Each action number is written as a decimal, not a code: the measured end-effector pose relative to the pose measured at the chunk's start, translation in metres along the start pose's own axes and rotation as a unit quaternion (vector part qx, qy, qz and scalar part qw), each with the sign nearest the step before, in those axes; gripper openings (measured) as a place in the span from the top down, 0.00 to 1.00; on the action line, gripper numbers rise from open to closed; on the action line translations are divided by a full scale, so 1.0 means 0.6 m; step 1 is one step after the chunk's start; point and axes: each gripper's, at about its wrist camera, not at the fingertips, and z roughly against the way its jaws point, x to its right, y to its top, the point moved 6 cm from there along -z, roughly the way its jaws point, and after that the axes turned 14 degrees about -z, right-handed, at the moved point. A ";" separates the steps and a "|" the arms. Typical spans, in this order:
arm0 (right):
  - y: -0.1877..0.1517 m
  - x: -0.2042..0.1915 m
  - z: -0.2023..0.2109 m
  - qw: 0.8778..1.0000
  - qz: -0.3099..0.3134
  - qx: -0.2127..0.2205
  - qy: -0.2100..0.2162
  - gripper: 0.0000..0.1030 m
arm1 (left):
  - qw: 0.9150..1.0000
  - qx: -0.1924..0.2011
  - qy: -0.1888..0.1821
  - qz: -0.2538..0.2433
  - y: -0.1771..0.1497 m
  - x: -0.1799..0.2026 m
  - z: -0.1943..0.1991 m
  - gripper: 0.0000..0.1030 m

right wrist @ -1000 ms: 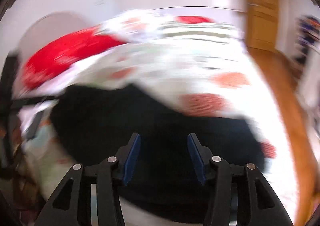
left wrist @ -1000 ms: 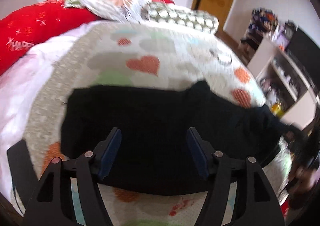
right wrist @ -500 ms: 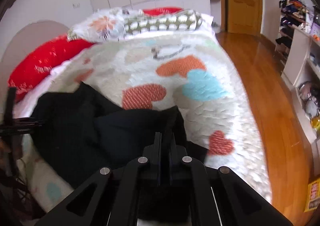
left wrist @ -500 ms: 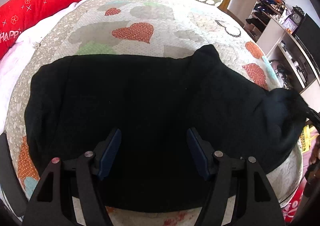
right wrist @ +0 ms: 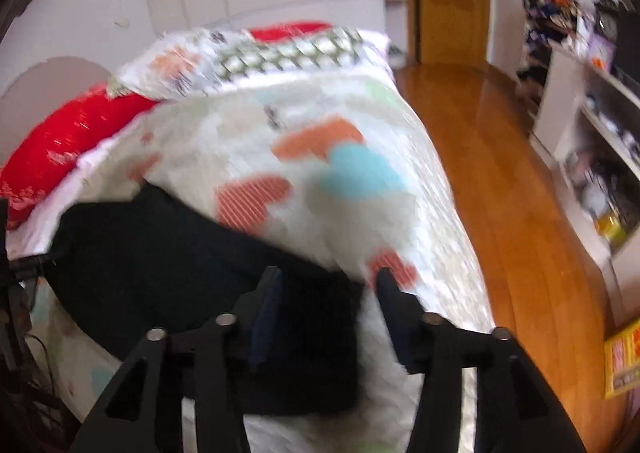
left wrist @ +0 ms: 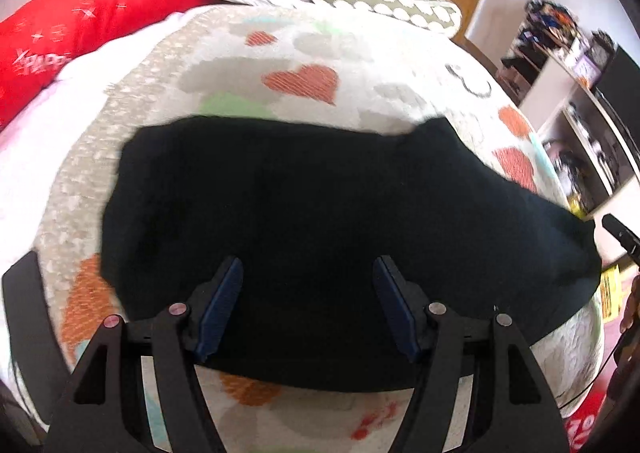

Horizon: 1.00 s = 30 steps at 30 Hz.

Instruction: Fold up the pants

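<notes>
**Operator:** While my right gripper (right wrist: 326,285) is opening, the black fabric pants (left wrist: 320,237) lie flat on the heart-patterned quilted bedspread (left wrist: 304,53), stretched crosswise in front of me, long axis running left to right in the left wrist view.

**Spotter:** Which end is nearest which tool?

**Operator:** My left gripper (left wrist: 308,273) hangs over the middle of the cloth near its front edge, jaws spread, nothing between the pads. The right one sits at the pants' right-hand end, just over the corner of the cloth; its jaws are parting and I see no pinch on the fabric now.

**Spotter:** What's different from half a second back?

**Operator:** Then the right jaws were pressed together with that end bunched up and lifted; now the end lies down on the bedspread, released. The left view has pulled back a little, jaws as wide as before.

**Spotter:** So?

**Operator:** I judge the next fold runs along that long axis, and the right hand is nearer the end.
</notes>
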 end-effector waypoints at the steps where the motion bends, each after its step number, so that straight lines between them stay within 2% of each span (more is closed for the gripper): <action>1: 0.011 -0.031 -0.007 1.000 0.009 0.005 0.022 0.47 | 1.000 0.005 0.005 0.005 0.001 -0.008 0.006 0.35; 4: 0.020 -0.113 -0.043 0.997 0.042 -0.001 0.071 0.47 | 0.999 0.017 0.034 0.027 0.003 -0.047 0.017 0.35; 8: 0.013 -0.243 -0.119 0.989 0.083 -0.024 0.121 0.48 | 0.997 0.014 0.053 0.063 0.005 -0.093 0.007 0.35; 11: 0.011 -0.310 -0.168 0.985 0.124 -0.022 0.121 0.44 | 0.995 0.009 0.061 0.072 0.016 -0.114 -0.011 0.35; 13: 0.012 -0.344 -0.216 0.982 0.141 -0.043 0.119 0.44 | 0.995 0.004 0.060 0.074 0.025 -0.122 -0.027 0.35; 15: 0.013 -0.361 -0.250 0.980 0.132 -0.068 0.133 0.47 | 0.995 -0.003 0.059 0.075 0.031 -0.128 -0.043 0.35; 16: 0.011 -0.366 -0.261 0.979 0.128 -0.077 0.138 0.68 | 0.995 -0.008 0.066 0.073 0.034 -0.132 -0.054 0.35; 17: 0.008 -0.370 -0.272 0.977 0.127 -0.090 0.143 0.98 | 0.995 -0.011 0.072 0.071 0.035 -0.136 -0.062 0.35; 18: 0.005 -0.374 -0.284 0.976 0.131 -0.103 0.143 0.98 | 0.994 -0.015 0.079 0.070 0.036 -0.141 -0.069 0.35; 20: 0.005 -0.375 -0.291 0.977 0.140 -0.098 0.130 0.98 | 0.994 -0.019 0.085 0.074 0.037 -0.151 -0.081 0.35; 22: 0.009 -0.366 -0.300 0.981 0.124 -0.090 0.121 0.98 | 0.993 -0.019 0.082 0.083 0.034 -0.161 -0.093 0.28; 26: -0.001 -0.354 -0.328 0.983 0.105 -0.096 0.113 0.96 | 0.992 -0.020 0.064 0.107 0.024 -0.171 -0.107 0.25; 27: 0.004 -0.351 -0.321 0.984 0.098 -0.092 0.116 0.90 | 0.992 -0.018 0.065 0.105 0.024 -0.170 -0.104 0.25; 28: 0.010 -0.346 -0.315 0.985 0.092 -0.089 0.113 0.79 | 0.992 -0.016 0.066 0.103 0.022 -0.168 -0.099 0.25; 30: 0.020 -0.336 -0.291 0.987 0.085 -0.081 0.108 0.77 | 0.992 -0.014 0.067 0.105 0.020 -0.167 -0.087 0.25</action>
